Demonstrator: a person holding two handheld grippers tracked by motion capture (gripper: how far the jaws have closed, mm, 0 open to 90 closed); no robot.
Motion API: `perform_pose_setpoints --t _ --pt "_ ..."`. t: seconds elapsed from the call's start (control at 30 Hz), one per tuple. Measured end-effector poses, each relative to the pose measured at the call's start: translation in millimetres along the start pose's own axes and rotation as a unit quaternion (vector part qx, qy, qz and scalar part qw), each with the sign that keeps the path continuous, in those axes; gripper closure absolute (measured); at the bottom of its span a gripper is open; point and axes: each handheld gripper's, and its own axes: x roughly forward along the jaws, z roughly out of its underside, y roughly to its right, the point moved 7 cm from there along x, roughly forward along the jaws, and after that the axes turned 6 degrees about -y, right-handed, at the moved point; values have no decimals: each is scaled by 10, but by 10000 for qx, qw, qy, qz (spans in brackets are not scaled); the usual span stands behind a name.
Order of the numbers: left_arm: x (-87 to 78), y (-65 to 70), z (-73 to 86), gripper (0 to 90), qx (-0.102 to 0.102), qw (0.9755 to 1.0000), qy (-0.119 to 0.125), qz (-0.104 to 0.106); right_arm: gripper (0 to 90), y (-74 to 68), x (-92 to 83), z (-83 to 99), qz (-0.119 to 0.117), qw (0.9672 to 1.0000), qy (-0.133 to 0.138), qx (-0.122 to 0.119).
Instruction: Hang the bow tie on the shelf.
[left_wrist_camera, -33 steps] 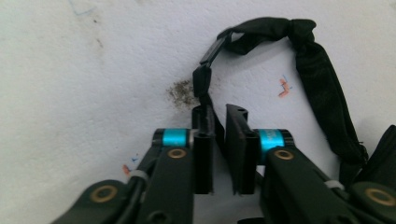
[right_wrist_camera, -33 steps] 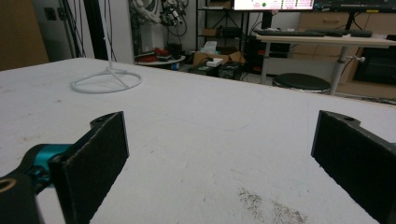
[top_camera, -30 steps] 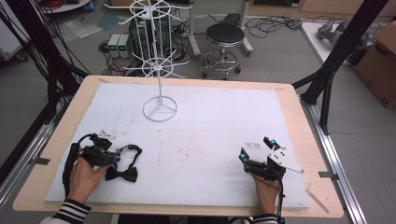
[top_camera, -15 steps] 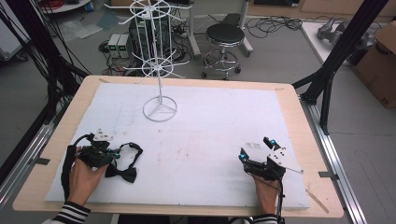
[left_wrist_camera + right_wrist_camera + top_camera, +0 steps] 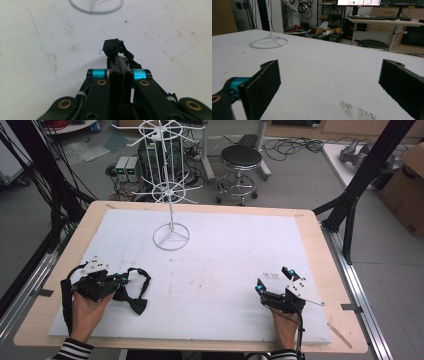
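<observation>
A black bow tie [image 5: 132,300] with its strap lies on the white mat at the front left. My left gripper [image 5: 121,279] is shut on it. In the left gripper view the jaws [image 5: 119,61] are pressed together, and a black fabric piece of the bow tie [image 5: 111,46] sticks out past their tips. My right gripper [image 5: 273,278] rests on the mat at the front right. It stands open, with nothing between its pads [image 5: 265,80]. A white wire rack [image 5: 170,195] stands at the back left on a ring base [image 5: 171,237].
The white mat [image 5: 225,250] covers a wooden table [image 5: 320,245]. Black frame posts [image 5: 360,180] rise by the table's right and left sides. A stool [image 5: 241,157] and electronics stand on the floor behind the table.
The left hand has shifted only slightly with the bow tie still in its jaws. The right hand has not moved.
</observation>
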Motion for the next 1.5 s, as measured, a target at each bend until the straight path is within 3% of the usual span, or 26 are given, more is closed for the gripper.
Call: perform_pose_setpoints --t 0.03,0.13,0.17,0.4,0.5,0.87,1.33,1.5 --pt "-28 5 -28 888 11 9999 160 25 29 0 0 0 0 10000 1 1" --pt "-47 6 -57 889 25 9995 300 57 29 0 0 0 -1 10000 -2 -6" --pt "-78 14 -107 889 94 9987 491 42 29 -2 -1 1 -3 10000 -5 -2" --pt "-146 68 -255 891 214 9961 857 84 29 -2 -1 1 6 10000 -10 -11" --pt "-184 89 -374 891 243 9938 1079 52 29 -2 -1 1 7 10000 -10 -12" --pt "-226 97 -638 891 187 9903 1362 187 29 -4 1 0 -2 10000 -9 -3" --pt "-263 232 -986 891 401 9880 1473 253 29 -2 2 3 -5 10000 -21 18" --pt "-278 306 -1161 891 511 9843 1645 379 29 0 2 1 -15 10000 -12 26"
